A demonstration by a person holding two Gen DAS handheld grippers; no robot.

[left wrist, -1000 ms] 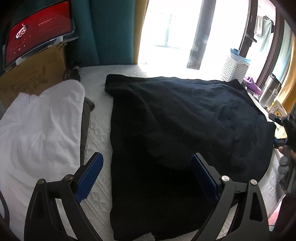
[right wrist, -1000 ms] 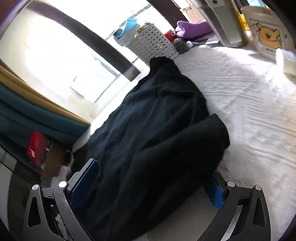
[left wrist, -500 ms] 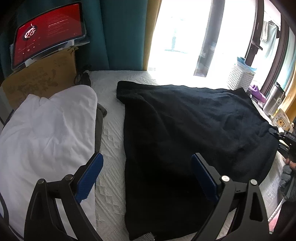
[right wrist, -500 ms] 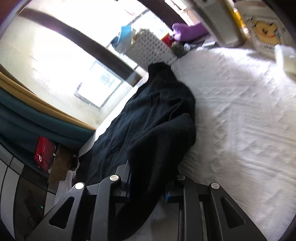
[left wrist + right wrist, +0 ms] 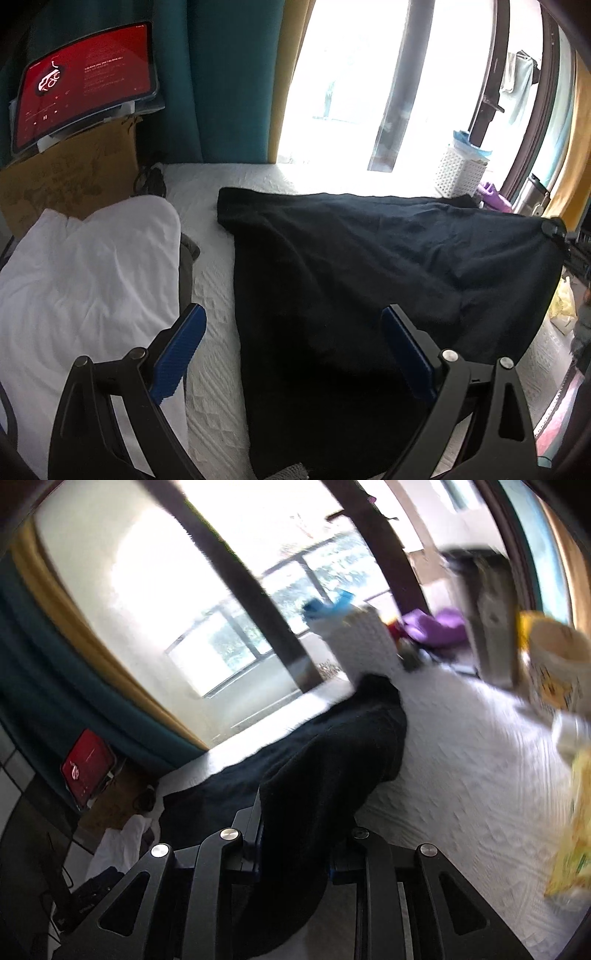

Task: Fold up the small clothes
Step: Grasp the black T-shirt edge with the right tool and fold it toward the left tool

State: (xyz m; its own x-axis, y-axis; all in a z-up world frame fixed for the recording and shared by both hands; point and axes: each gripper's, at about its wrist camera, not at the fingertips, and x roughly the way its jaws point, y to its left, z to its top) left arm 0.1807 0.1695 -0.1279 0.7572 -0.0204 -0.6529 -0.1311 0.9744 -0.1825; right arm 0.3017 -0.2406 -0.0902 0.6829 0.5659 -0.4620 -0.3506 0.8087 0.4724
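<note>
A black garment [image 5: 369,280] lies spread over the white bedspread [image 5: 214,317]. My left gripper [image 5: 295,343] hovers open above the garment's near left edge, with nothing between its blue pads. My right gripper [image 5: 293,853] is shut on the garment's right edge [image 5: 325,786] and holds that edge lifted off the bed. In the left wrist view the right gripper [image 5: 554,230] shows at the far right, with the cloth pulled up to it in a peak.
A white pillow or quilt [image 5: 85,266] lies left of the garment. A tablet with a red screen [image 5: 85,81] stands on a cardboard box [image 5: 70,177] at the back left. A white basket [image 5: 460,173], purple cloth [image 5: 436,627] and a yellow mug [image 5: 554,661] sit at the right.
My right gripper went from wide open around the garment's edge to shut on it, then rose, lifting the cloth. The left gripper stayed open, its view tilting up a little.
</note>
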